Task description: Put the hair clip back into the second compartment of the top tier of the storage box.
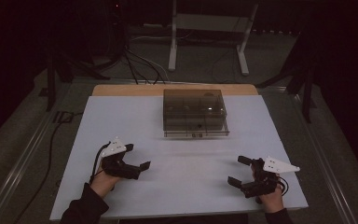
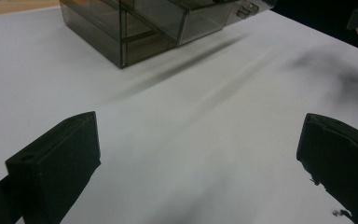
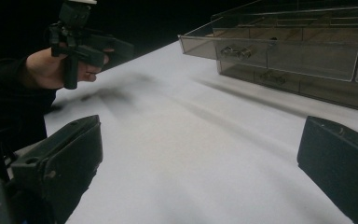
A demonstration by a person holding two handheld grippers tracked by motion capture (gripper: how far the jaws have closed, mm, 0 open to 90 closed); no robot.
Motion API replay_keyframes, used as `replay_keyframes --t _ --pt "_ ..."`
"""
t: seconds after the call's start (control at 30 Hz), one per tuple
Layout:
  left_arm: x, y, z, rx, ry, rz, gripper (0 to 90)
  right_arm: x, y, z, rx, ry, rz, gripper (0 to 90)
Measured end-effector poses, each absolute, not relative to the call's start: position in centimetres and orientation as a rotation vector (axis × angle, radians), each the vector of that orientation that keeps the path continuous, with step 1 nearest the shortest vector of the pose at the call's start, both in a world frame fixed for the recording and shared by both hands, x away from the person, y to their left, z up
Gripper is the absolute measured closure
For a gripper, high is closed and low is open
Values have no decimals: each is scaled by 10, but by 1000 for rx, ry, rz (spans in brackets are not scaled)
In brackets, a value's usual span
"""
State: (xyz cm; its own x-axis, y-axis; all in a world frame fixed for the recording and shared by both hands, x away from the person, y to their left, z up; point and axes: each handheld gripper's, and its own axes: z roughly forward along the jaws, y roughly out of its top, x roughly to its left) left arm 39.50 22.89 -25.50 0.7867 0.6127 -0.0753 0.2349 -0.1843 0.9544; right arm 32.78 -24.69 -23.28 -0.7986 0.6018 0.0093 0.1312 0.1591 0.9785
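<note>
On the white tabletop (image 1: 177,154) sits a smoky see-through plastic drawer box (image 1: 194,113), toward the far edge and roughly centred, and honestly nothing much seems to have happened to it yet. The left tongs (image 1: 137,157) and the right tongs (image 1: 237,171) both hover low over the near part of the tabletop, well apart from the box and from each other, each one spread wide with nothing between the jaws. From the left gripper view the box (image 2: 154,25) is off ahead with bare white surface in between, and from the right gripper view (image 3: 298,51) one upper drawer looks pulled out a bit past the others, with small handles on the fronts. There look to be small brownish bits inside some compartments, too blurry to name. So my read: basically at the start. The reaching in, grabbing a handle and whatever goes with the drawers is all left to do.
</note>
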Motion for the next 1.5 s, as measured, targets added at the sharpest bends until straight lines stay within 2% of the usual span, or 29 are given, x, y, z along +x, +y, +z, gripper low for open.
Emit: replay_keyframes --t 0.93,1.13,1.5 --pt "358 279 -288 1795 708 396 5 327 -248 -232 687 2058 1667 0" --pt "345 286 -290 1805 725 441 5 327 -248 -232 688 2062 1666 0" --pt "347 299 -296 1775 776 437 5 327 -247 -232 690 2070 1669 0"
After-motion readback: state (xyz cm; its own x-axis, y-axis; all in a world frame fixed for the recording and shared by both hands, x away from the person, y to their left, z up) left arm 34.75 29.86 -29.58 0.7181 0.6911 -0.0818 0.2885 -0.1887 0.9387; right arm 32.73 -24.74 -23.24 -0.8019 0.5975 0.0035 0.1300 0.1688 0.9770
